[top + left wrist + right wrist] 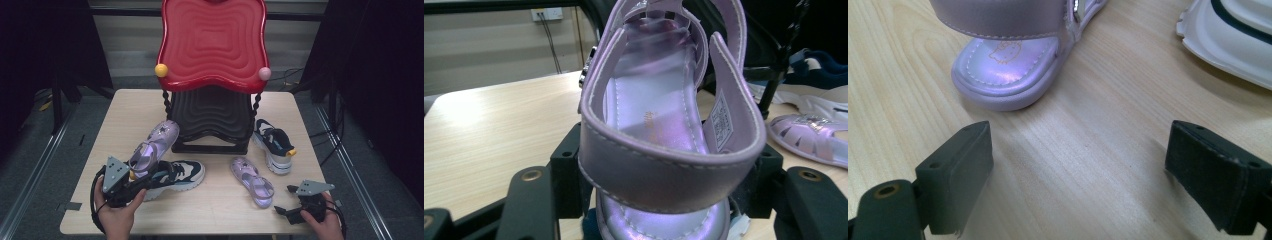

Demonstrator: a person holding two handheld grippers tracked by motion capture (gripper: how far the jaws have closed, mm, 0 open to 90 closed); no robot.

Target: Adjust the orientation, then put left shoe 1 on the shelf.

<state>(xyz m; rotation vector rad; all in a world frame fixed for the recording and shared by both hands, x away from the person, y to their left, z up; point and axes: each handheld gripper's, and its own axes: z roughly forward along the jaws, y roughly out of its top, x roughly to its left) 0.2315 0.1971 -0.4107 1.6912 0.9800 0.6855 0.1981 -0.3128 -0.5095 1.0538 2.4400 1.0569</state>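
Light wood-grain table [125, 115] stands on a grey floor [35, 165], with metal rails running along the floor on either side of it. Black curtains [45, 45] hang to the table's left and right; a pale panelled wall [127, 40] behind. Cables [295, 77] lie on the floor past the table's far right corner.

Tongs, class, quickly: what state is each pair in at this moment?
Left tongs: closed on the heel of a purple sandal, lifted off the table.
Right tongs: open, holding nothing, low over the wooden table near the other purple sandal.
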